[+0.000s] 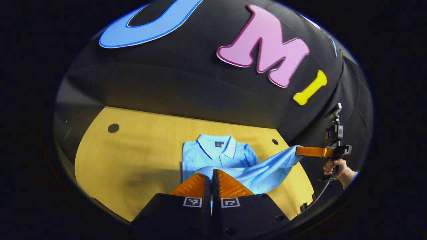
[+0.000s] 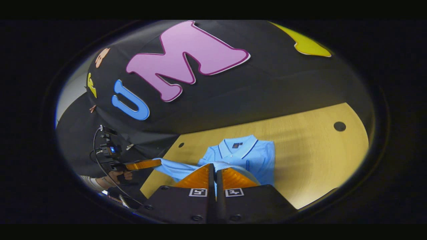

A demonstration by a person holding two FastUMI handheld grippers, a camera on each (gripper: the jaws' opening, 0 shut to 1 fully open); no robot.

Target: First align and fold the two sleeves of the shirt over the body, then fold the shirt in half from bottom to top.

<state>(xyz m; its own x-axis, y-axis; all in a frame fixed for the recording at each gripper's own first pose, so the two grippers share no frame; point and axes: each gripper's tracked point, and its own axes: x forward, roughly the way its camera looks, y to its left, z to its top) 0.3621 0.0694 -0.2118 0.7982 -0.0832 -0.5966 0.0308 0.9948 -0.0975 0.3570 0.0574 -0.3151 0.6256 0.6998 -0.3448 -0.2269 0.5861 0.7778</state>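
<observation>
Light-blue polo shirt (image 1: 218, 155) at frame centre on the wooden table (image 1: 133, 156), collar toward the wall, left gripper (image 1: 212, 173) at bottom centre clamped on its hem, right gripper (image 2: 213, 168) likewise pinching the hem at bottom centre, fabric stretched and lifted between them

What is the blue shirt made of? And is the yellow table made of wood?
The shirt looks like soft, matte knit cloth, maybe cotton: it drapes and sags where the left gripper and the right gripper pinch its lifted hem, and its collar lies flat. The table looks like light wood or a wood-look board, smooth and faintly shiny, with faint grain lines. Which one, I can't tell.
</observation>
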